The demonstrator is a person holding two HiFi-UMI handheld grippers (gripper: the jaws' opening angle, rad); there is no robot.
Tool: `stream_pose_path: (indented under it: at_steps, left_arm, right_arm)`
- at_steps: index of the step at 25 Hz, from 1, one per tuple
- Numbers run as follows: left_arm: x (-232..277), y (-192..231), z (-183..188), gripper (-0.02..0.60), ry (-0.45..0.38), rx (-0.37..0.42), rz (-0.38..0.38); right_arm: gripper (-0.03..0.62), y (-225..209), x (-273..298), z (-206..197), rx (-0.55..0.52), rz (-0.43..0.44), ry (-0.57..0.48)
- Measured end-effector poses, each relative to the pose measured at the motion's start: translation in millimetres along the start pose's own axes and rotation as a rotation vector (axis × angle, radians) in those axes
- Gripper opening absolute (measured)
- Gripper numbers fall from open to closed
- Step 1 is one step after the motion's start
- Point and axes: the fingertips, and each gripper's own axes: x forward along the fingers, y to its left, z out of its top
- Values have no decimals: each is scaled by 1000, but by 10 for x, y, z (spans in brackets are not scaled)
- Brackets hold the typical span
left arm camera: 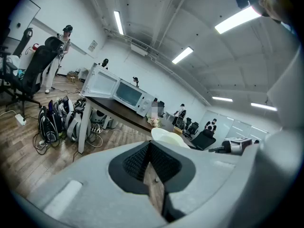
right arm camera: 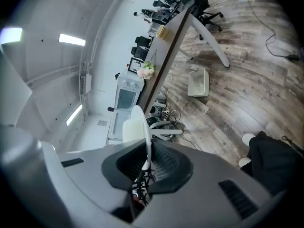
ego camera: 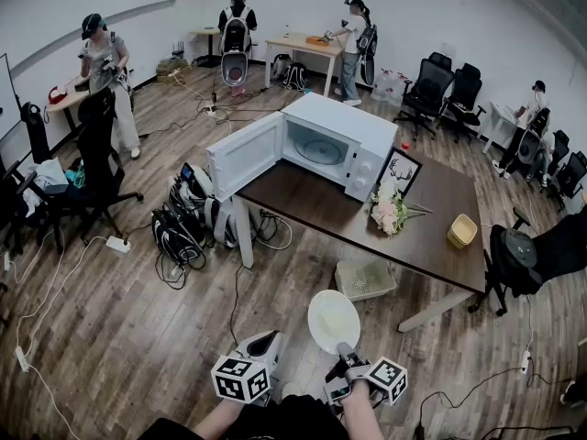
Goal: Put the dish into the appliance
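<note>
Floor: I saw wood-look planks (ego camera: pixel 83 337) all over, with a power strip (ego camera: pixel 117 243) lying on them at the left.
Walls: they were plain white (ego camera: pixel 440 7) all round.
Light: long ceiling strips (left arm camera: pixel 237 19) were on.
Table: a long dark table (ego camera: pixel 303 200) on white legs stood mid-room.
Chairs: black office chairs (ego camera: pixel 431 85) stood along the right side.
Desk: I noted a light wooden desk (ego camera: pixel 298 44) by the far wall.

Dish (ego camera: pixel 334 322) white, faintly cream. Microwave (ego camera: pixel 353 128) white. Desk (ego camera: pixel 303 200) dark brown. Floor (ego camera: pixel 110 328) grey-brown, wood-plank pattern. Bowl (ego camera: pixel 462 231) yellow.
</note>
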Motion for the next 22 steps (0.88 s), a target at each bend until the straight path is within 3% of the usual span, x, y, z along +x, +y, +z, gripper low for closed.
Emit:
stream_pose_path:
  at_steps: [6, 16, 22]
  left_arm:
    - [102, -60, 7, 9, 2, 12, 10]
    - [368, -275, -94, 9, -24, 9, 35]
    - [475, -303, -113, 9, -23, -9, 60]
  right_arm:
    - [34, 63, 69, 32, 8, 31, 26]
    - [37, 193, 172, 315, -148, 83, 98]
    - [35, 236, 247, 433, -135, 99, 123]
